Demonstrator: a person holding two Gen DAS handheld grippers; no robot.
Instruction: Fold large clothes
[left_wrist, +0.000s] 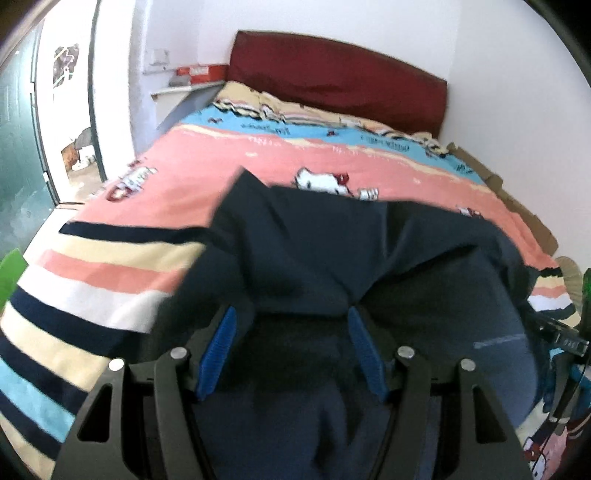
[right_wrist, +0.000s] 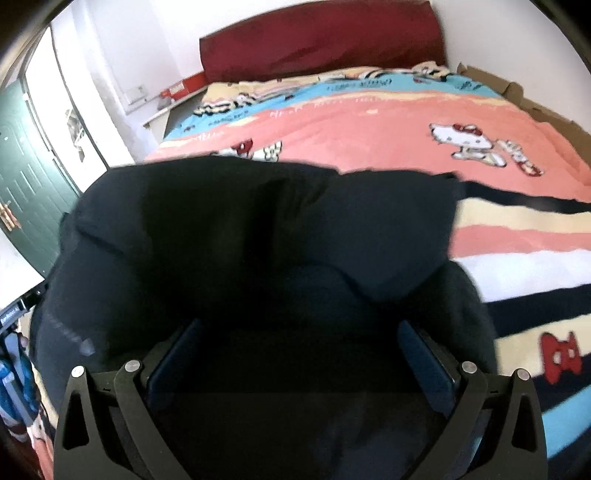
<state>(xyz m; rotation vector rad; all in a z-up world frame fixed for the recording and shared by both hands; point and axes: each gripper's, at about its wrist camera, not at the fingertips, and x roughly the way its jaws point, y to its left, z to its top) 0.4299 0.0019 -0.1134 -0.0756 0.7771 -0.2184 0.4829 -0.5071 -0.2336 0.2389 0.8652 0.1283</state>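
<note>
A large dark navy garment lies bunched on the bed near its foot, also filling the right wrist view. My left gripper is open, its blue pads spread wide with navy cloth lying between and under them. My right gripper is open, its dark pads spread wide over the same cloth. Neither gripper pinches the fabric. The far edge of the garment is folded up into peaks. The part of the garment under the grippers is in shadow.
The bed has a pink, blue and striped Hello Kitty cover and a dark red headboard. Flat cardboard lies along the bed's right side by the wall. A green door and a doorway stand at left.
</note>
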